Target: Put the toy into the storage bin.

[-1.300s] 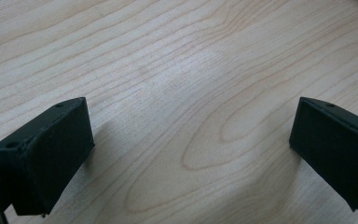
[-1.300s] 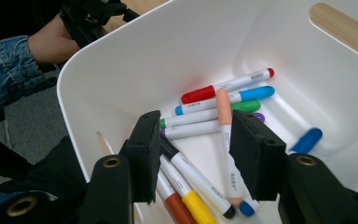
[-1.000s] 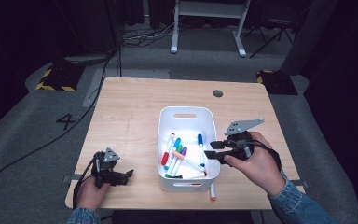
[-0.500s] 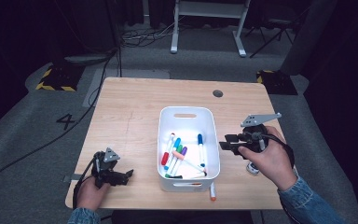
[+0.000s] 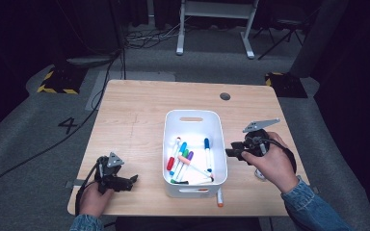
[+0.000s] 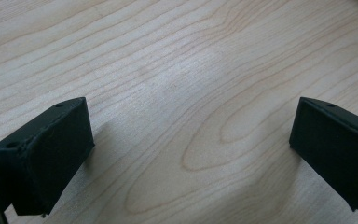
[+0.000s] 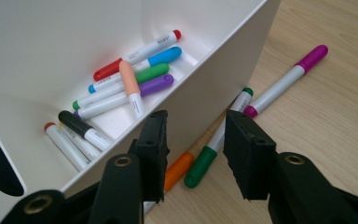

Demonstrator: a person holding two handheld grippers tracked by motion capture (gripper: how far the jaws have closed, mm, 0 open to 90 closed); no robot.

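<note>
The right gripper (image 5: pixel 231 153) has swung out of the white bin (image 5: pixel 192 117) to its right side and dropped lower, jaws just narrowing with nothing between them. Several markers (image 7: pixel 135 77) already lie inside. Left to collect: a green marker (image 7: pixel 214 156), an orange one (image 7: pixel 179 169) and a magenta one (image 7: pixel 286 79) on the counter (image 5: pixel 135 115) beside the bin wall. The left gripper (image 5: pixel 131 180) rests, jaws wide apart, empty.

Wooden table (image 5: pixel 139 115), grey carpet (image 5: pixel 38 144) marked 4, white desk frame (image 5: pixel 215 29), cables (image 5: pixel 144 41), dim room
</note>
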